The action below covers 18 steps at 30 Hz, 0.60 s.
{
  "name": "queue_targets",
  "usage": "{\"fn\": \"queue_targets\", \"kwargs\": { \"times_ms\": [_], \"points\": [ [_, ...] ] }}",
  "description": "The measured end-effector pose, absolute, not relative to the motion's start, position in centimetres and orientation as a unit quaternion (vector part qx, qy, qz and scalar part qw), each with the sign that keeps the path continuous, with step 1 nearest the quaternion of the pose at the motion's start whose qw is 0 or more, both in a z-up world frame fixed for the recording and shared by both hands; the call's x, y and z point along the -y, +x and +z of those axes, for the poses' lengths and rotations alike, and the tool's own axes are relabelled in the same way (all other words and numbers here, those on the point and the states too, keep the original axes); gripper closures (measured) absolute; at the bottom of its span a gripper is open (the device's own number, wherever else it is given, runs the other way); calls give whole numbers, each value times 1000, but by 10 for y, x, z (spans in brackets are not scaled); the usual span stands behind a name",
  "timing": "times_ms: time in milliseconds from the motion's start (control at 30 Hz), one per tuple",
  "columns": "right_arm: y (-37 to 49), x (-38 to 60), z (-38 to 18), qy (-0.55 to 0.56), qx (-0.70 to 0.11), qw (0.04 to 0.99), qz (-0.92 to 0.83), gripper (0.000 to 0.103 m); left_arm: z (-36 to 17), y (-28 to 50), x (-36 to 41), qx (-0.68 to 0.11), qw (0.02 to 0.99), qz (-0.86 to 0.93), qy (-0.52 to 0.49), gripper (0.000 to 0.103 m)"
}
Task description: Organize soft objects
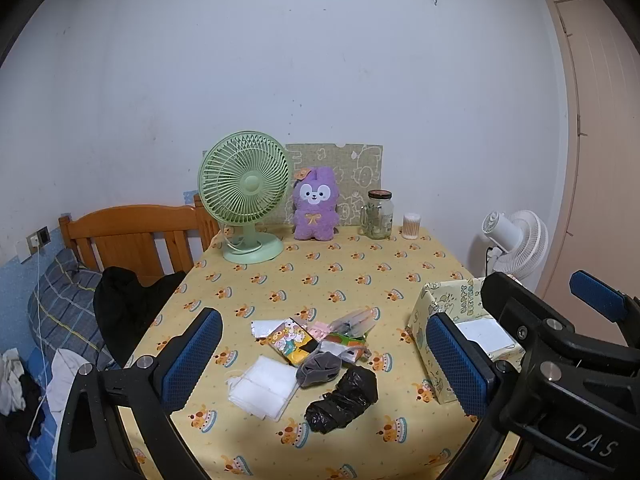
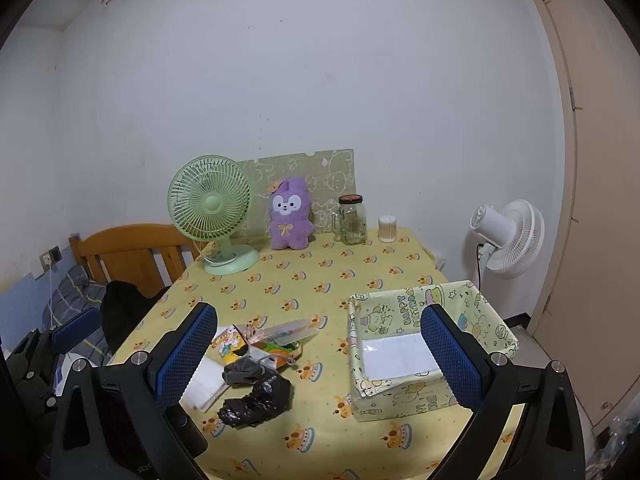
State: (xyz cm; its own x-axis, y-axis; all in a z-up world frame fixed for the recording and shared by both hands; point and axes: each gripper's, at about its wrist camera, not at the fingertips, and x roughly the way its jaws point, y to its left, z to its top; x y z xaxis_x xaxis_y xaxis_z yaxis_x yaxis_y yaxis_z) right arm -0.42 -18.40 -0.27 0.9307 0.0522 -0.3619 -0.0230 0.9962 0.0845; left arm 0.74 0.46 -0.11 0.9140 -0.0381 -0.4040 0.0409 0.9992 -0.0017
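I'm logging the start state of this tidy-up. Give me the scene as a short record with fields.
surface: table with yellow cartoon-print cloth
loose pile: white folded cloth, black plastic bag, grey pouch, colourful packets, lying together at the near middle
container: open gift-wrapped box, right of the pile, only a white sheet inside
back row: green desk fan, purple plush, glass jar, cotton swab tub
left claw: open, holding nothing
right claw: open, holding nothing
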Motion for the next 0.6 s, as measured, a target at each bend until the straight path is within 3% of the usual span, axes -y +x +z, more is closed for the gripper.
{"fn": "queue_targets", "kwargs": {
  "times_ms": [600],
  "points": [
    [-6, 184, -2, 44, -184, 982, 13, 0, 0, 5, -5, -204, 979, -16, 7, 0]
  ]
}}
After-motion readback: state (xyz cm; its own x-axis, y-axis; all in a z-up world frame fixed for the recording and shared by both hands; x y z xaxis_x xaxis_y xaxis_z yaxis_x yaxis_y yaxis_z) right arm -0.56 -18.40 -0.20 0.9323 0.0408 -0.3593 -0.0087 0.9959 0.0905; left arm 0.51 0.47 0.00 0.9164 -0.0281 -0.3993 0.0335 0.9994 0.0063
